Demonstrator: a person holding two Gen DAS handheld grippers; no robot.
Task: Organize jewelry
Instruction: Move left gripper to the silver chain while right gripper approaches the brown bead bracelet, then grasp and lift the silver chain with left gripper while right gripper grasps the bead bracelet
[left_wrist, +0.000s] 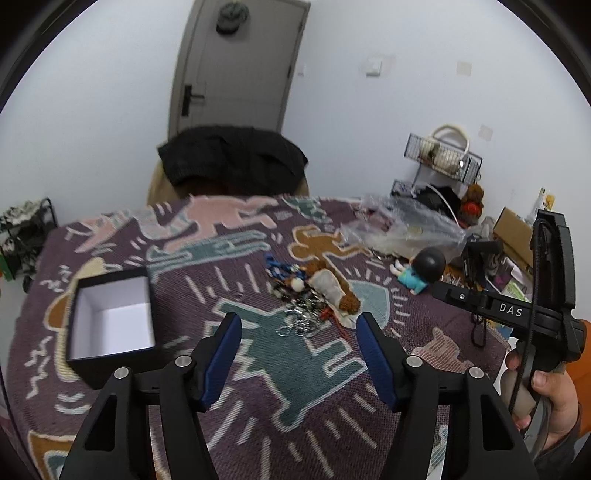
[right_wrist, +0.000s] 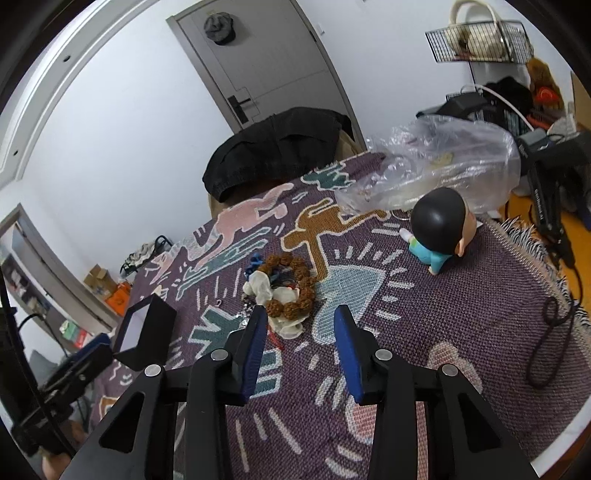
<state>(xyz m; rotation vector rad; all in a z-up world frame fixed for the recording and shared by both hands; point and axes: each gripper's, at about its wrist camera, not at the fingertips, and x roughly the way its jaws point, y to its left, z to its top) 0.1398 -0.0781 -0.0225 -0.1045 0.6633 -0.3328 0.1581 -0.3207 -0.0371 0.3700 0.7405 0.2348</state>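
Note:
A pile of jewelry (left_wrist: 306, 299) lies mid-table on the patterned cloth: a brown bead bracelet (right_wrist: 295, 284), a white pouch (right_wrist: 260, 286), blue cord and silver chains (left_wrist: 299, 323). An open black box (left_wrist: 110, 325) with a white inside stands to the left; its corner shows in the right wrist view (right_wrist: 147, 332). My left gripper (left_wrist: 295, 325) is open and empty, just short of the chains. My right gripper (right_wrist: 301, 317) is open and empty, just short of the bracelet.
A black-haired doll in blue (right_wrist: 439, 229) lies on the right of the cloth. A crumpled clear plastic bag (right_wrist: 436, 166) sits behind it. A black cord (right_wrist: 550, 339) lies near the right fringe. A chair with a dark jacket (left_wrist: 232, 158) stands at the far edge.

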